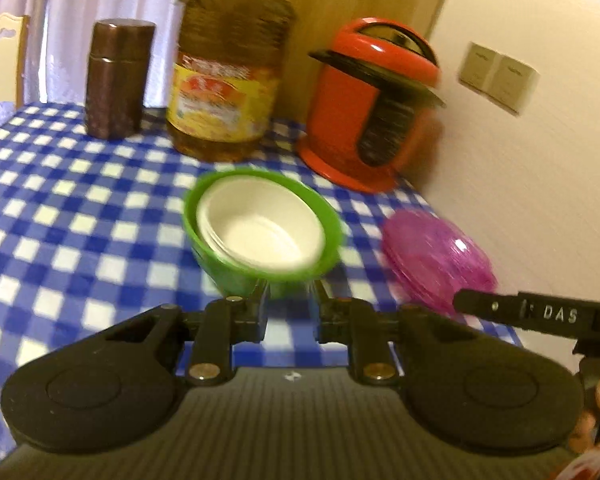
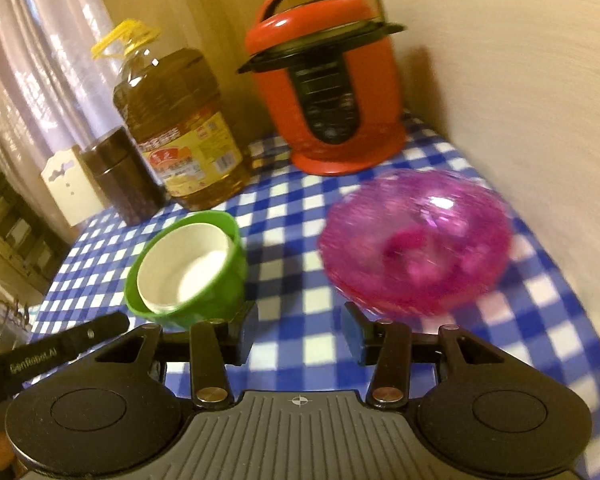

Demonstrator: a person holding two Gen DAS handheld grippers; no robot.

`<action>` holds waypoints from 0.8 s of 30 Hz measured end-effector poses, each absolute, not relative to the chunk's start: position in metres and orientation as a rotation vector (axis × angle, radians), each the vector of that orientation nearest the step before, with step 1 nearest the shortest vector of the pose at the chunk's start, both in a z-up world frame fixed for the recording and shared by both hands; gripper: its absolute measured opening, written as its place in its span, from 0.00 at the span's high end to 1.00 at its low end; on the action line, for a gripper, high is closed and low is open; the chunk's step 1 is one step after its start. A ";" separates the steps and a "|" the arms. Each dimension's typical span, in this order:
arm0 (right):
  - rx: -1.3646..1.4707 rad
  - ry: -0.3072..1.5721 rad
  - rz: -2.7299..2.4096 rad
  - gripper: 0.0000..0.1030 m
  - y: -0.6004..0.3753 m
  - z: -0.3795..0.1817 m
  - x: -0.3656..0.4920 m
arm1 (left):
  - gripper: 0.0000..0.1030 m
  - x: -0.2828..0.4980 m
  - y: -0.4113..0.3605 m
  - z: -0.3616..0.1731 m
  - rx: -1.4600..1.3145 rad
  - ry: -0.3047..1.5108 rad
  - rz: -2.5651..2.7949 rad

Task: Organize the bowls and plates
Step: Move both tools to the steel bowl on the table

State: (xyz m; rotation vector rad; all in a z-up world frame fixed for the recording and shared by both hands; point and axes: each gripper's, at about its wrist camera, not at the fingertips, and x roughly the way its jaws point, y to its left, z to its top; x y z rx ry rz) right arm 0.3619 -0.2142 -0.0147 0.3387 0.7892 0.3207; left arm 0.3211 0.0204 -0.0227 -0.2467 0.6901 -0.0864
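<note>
A green bowl with a white bowl nested inside sits on the blue checked tablecloth. My left gripper has its fingers on either side of the green bowl's near wall; whether it grips is unclear. A stack of translucent pink plates lies to the right. In the right wrist view, my right gripper is open and empty, just short of the pink plates; the green bowl and white bowl lie to its left.
A red pressure cooker, a large oil bottle and a dark brown canister stand along the back. The wall bounds the table on the right. The left gripper's body shows at lower left of the right wrist view.
</note>
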 end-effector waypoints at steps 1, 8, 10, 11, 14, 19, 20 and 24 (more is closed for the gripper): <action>0.344 0.787 0.310 0.55 -0.220 -0.014 0.355 | 0.83 0.315 0.014 -0.024 -0.245 0.699 -0.099; 0.370 0.772 0.194 0.55 -0.269 -0.012 0.293 | 0.82 0.274 -0.029 -0.033 -0.234 0.745 -0.174; 0.374 0.769 0.163 0.55 -0.281 -0.013 0.276 | 0.82 0.264 -0.038 -0.035 -0.250 0.757 -0.191; 0.382 0.774 0.148 0.55 -0.288 -0.014 0.267 | 0.81 0.259 -0.043 -0.036 -0.254 0.763 -0.200; 0.432 0.773 0.123 0.55 -0.304 -0.016 0.246 | 0.79 0.248 -0.057 -0.038 -0.253 0.775 -0.222; 0.423 0.797 0.115 0.55 -0.314 -0.021 0.226 | 0.79 0.235 -0.077 -0.041 -0.235 0.782 -0.257; 0.427 0.808 0.116 0.55 -0.316 -0.024 0.222 | 0.79 0.233 -0.080 -0.042 -0.233 0.783 -0.262; 0.413 0.827 0.127 0.55 -0.320 -0.033 0.210 | 0.79 0.232 -0.089 -0.046 -0.241 0.790 -0.286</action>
